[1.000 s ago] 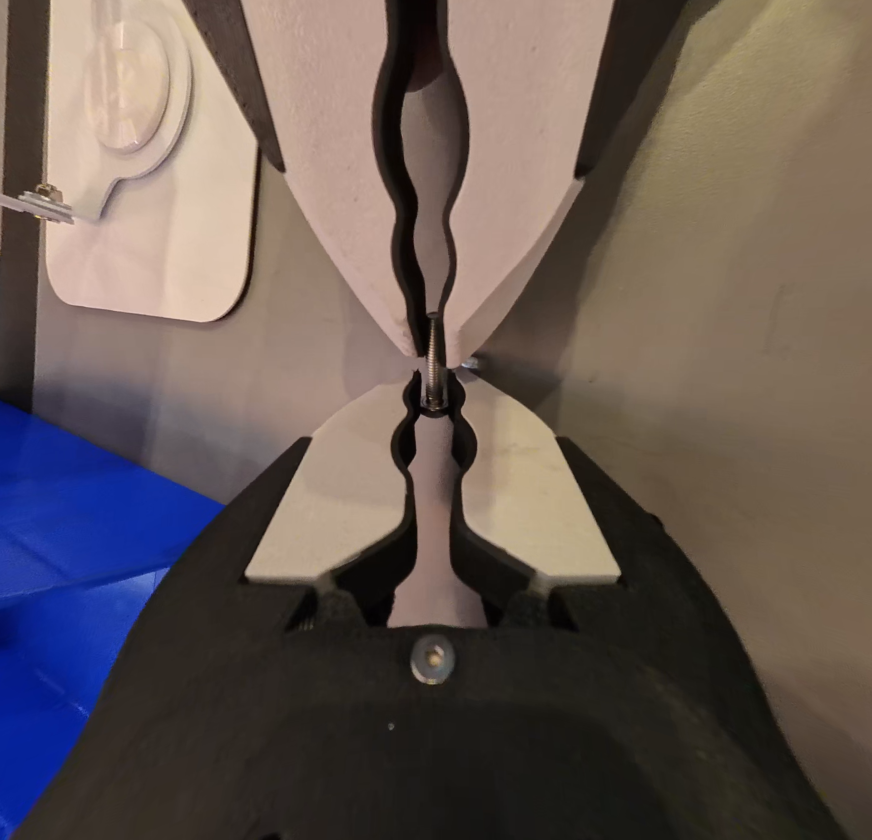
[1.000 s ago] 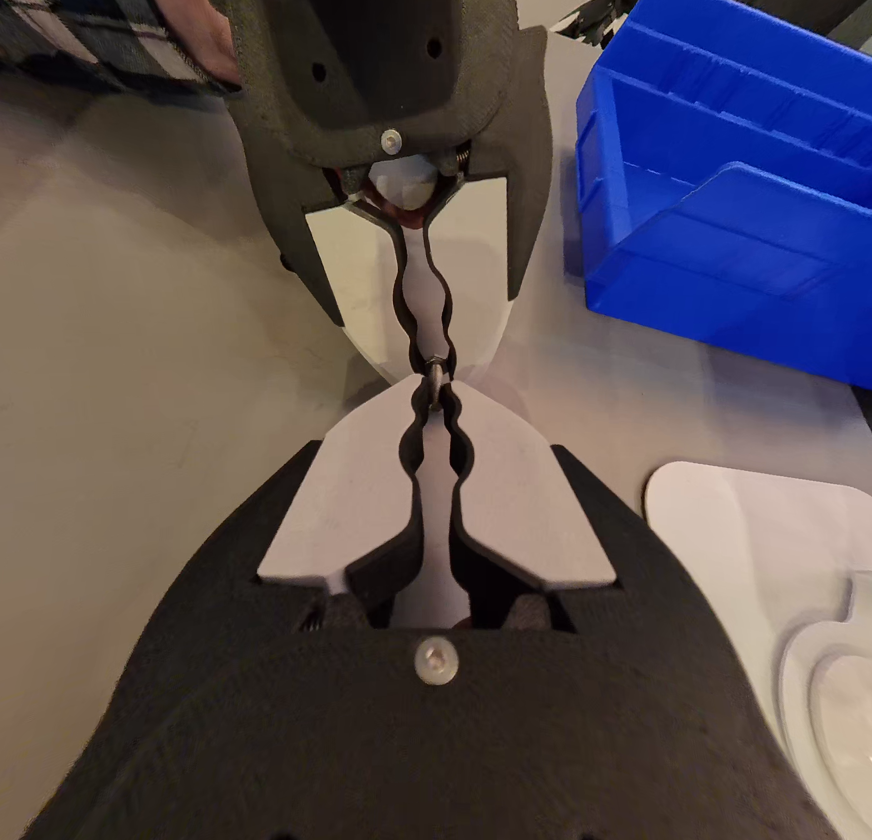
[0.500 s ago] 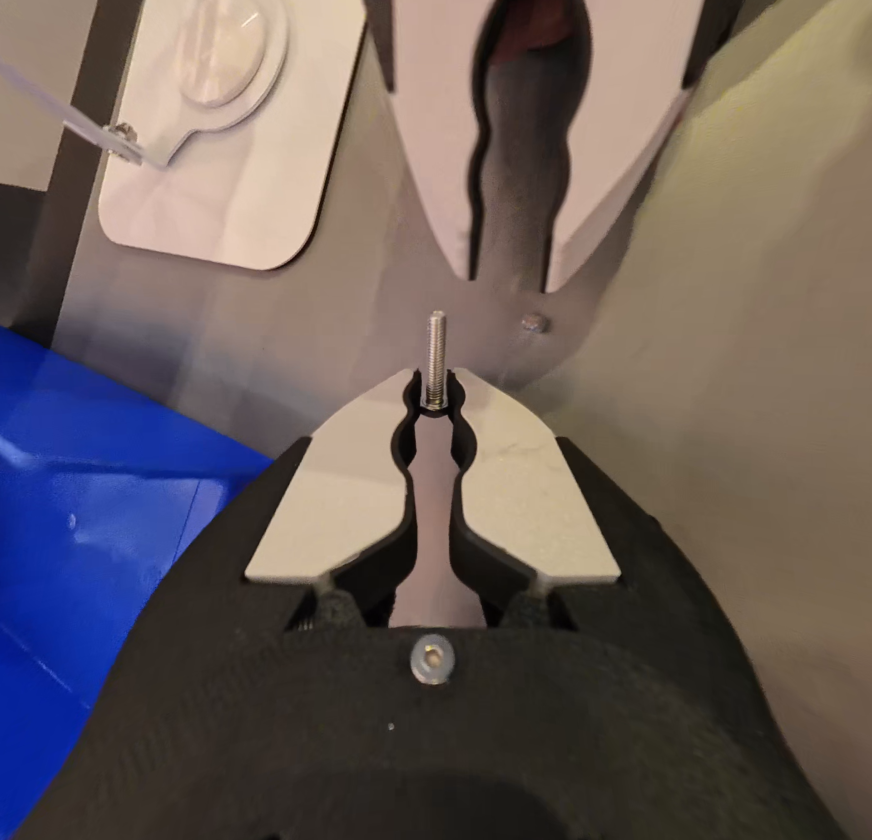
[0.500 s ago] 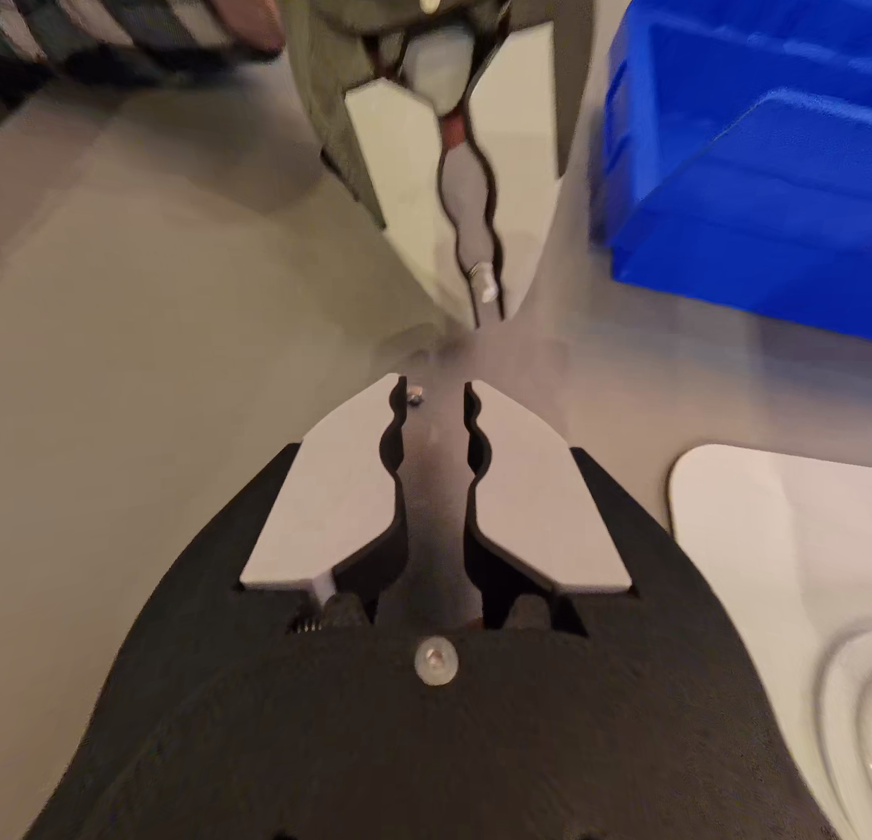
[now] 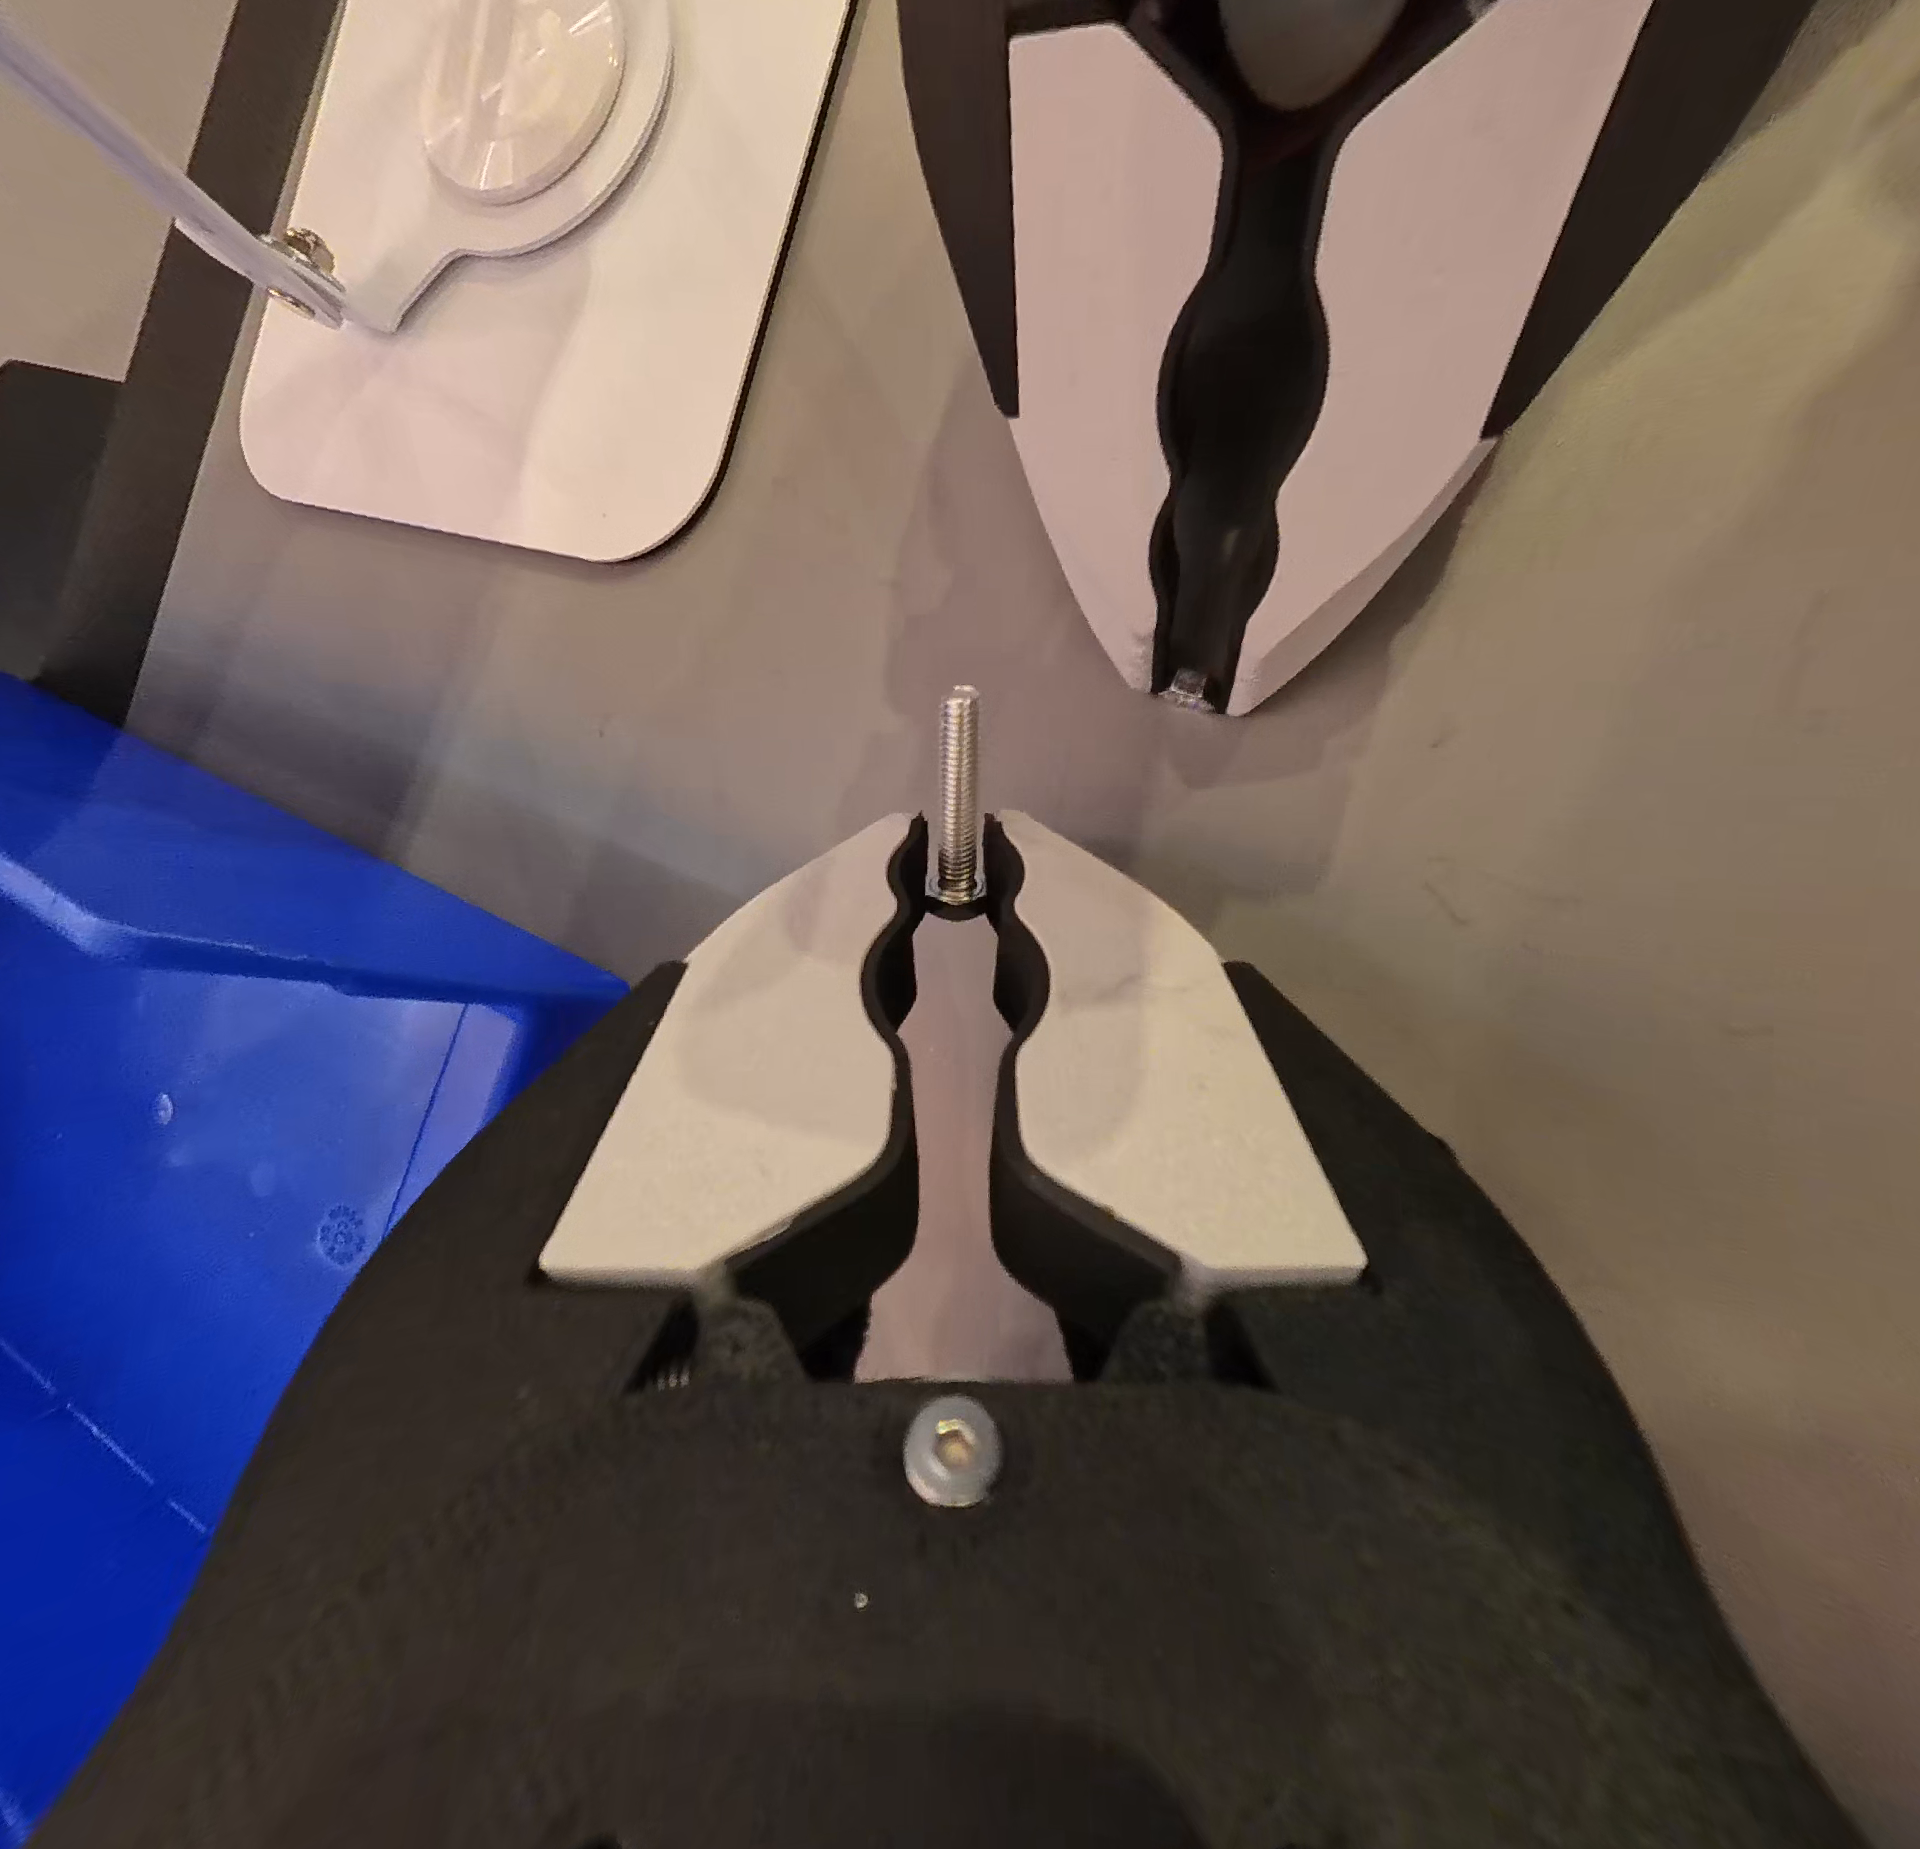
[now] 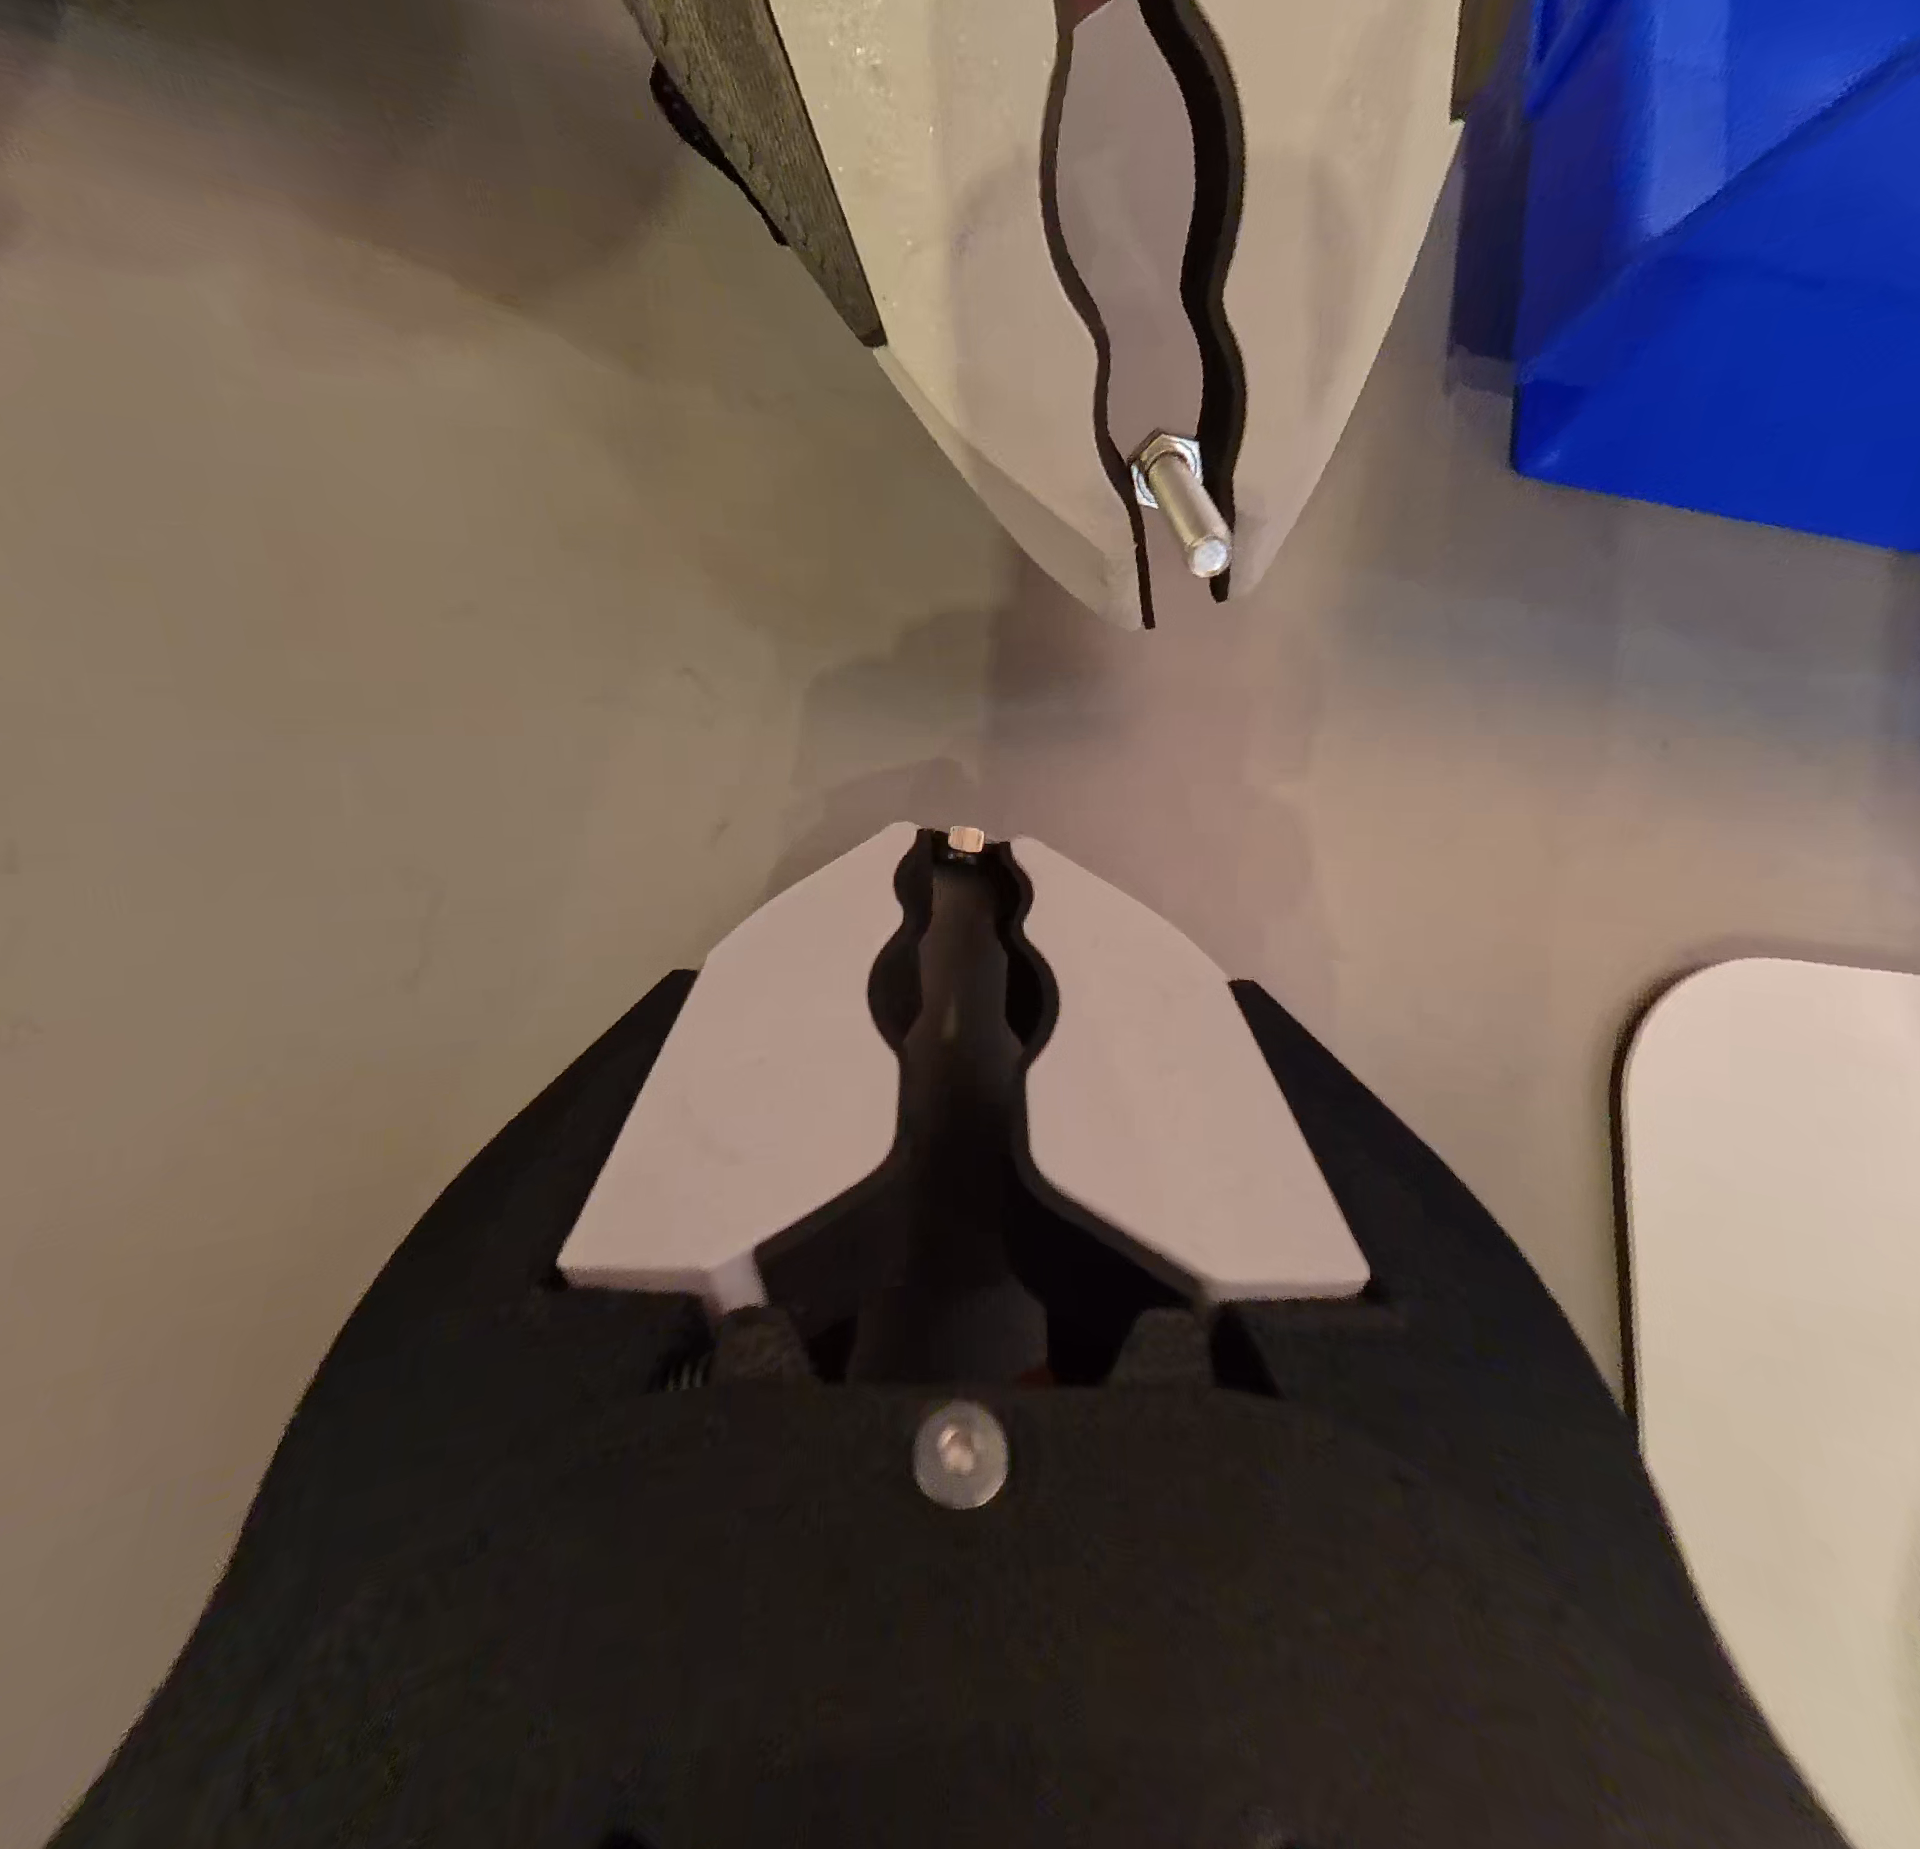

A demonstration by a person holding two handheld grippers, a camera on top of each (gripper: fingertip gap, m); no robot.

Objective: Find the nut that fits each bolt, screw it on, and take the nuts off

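Between the two grippers: bare grey table (image 5: 1558, 864); their tips stand apart, facing each other.
Left gripper (image 5: 958, 843): narrow, pads pressed on the head end of a small silver bolt (image 5: 958, 760).
Bolt's lie: threaded shank points forward out of the tips, straight along the fingers; its hex head (image 6: 1164, 464) sits in the notch behind the tips.
Right gripper (image 6: 966, 843): narrow, pinching a tiny silver nut (image 6: 966, 840) at the very tips, just above the table.
Nut's hold: only a sliver shows between the pads (image 5: 1299, 646), so the hold looks shallow.
Weight: both parts appear very light.
Stiffness: hard steel, no give; I judge the pads do all the yielding.
Slipperiness: smooth metal, likely to twist or pop out under side load.
Where to hold the nut: across two opposite flats, bore left clear and facing the shank.
Where to hold the bolt: at the head, as now, threads free.
Risk: a dropped nut could roll on the table.
Nearby: blue bin (image 5: 208, 1072); white board (image 5: 499, 345).
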